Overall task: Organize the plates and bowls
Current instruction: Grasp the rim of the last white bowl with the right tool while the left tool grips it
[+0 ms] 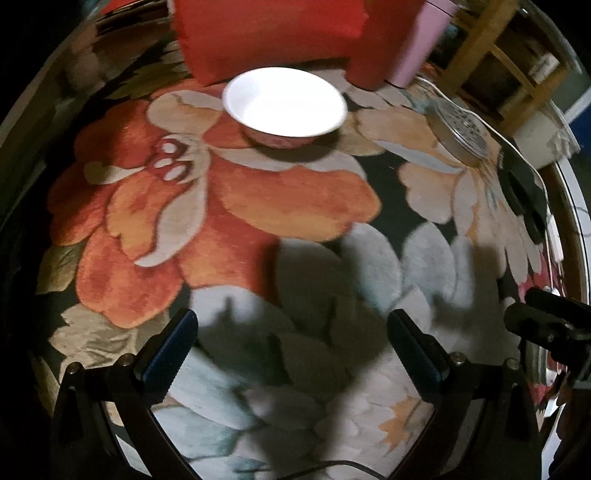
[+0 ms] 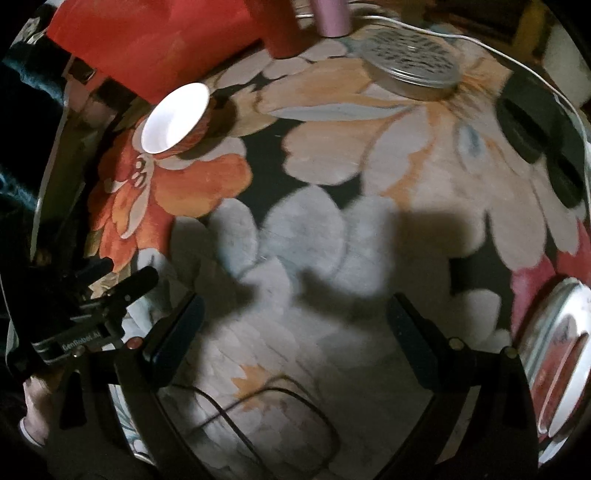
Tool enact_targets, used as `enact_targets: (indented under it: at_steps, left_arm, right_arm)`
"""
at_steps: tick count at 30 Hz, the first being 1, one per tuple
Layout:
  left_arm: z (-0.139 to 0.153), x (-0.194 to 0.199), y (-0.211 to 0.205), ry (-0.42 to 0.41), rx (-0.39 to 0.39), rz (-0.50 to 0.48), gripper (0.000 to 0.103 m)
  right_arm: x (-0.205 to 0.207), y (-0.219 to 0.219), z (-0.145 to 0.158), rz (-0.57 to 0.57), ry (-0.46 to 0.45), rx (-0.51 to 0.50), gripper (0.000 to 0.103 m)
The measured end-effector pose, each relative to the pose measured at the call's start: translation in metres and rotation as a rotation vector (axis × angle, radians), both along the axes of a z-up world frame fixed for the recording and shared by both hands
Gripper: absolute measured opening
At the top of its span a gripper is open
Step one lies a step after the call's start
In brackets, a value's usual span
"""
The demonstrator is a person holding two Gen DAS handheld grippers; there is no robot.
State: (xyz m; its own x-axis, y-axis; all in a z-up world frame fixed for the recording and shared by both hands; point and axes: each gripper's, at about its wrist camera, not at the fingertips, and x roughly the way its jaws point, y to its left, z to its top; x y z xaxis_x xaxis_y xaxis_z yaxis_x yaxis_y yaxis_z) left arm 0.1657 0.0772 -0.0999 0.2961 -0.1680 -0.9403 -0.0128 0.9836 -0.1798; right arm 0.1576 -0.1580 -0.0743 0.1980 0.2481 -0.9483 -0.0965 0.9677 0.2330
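Observation:
A white bowl (image 1: 284,101) with a reddish outside stands upright on the floral rug (image 1: 258,206), far ahead of my left gripper (image 1: 293,350). That gripper is open and holds nothing. In the right wrist view the same bowl (image 2: 177,118) sits at the upper left, well away from my right gripper (image 2: 295,332), which is open and holds nothing too. A shiny plate (image 2: 561,362) with red marks lies at the right edge, just beside the right finger. The left gripper (image 2: 129,273) shows at the left, and the right gripper (image 1: 528,306) shows at the left wrist view's right edge.
A red piece of furniture (image 1: 266,33) stands right behind the bowl, with a pink object (image 1: 424,37) beside it. A round perforated metal disc (image 2: 410,70) and black flat objects (image 2: 535,125) lie at the far right. A white cable (image 2: 517,62) runs there; a dark cable (image 2: 258,413) loops under me.

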Motion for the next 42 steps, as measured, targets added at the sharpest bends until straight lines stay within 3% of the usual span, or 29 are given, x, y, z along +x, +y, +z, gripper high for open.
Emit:
enact_targets:
  at_steps: [10, 18, 20, 23, 24, 27, 33, 39, 42]
  left_arm:
    - [-0.002, 0.017, 0.07, -0.032, -0.026, 0.177, 0.102]
    - [-0.014, 0.009, 0.111, -0.035, -0.028, 0.279, 0.102]
    - [-0.019, 0.006, 0.116, -0.026, -0.031, 0.283, 0.102]
    - [-0.023, 0.002, 0.12, -0.018, -0.034, 0.285, 0.102]
    - [-0.024, 0.0, 0.121, -0.016, -0.035, 0.285, 0.102]
    - [-0.025, -0.004, 0.124, -0.011, -0.038, 0.284, 0.102]
    - [-0.027, -0.004, 0.124, -0.002, -0.054, 0.287, 0.102]
    - [-0.028, -0.002, 0.108, 0.004, -0.092, 0.246, 0.102]
    - [-0.033, 0.001, 0.093, 0.025, -0.117, 0.206, 0.102]
  right_arm:
    - [0.068, 0.07, -0.01, 0.07, -0.02, 0.016, 0.099]
    - [0.135, 0.102, -0.028, -0.066, 0.001, 0.145, 0.097]
    - [0.148, 0.106, -0.039, -0.108, 0.039, 0.172, 0.087]
    - [0.16, 0.11, -0.056, -0.149, 0.086, 0.198, 0.06]
    - [0.163, 0.111, -0.059, -0.156, 0.089, 0.205, 0.046]
    - [0.165, 0.118, -0.066, -0.124, 0.093, 0.209, 0.016]
    - [0.147, 0.118, -0.066, 0.007, 0.094, 0.228, 0.014]
    - [0.094, 0.124, -0.07, 0.288, 0.197, 0.279, 0.012]
    - [0.07, 0.129, -0.071, 0.401, 0.211, 0.242, 0.011]
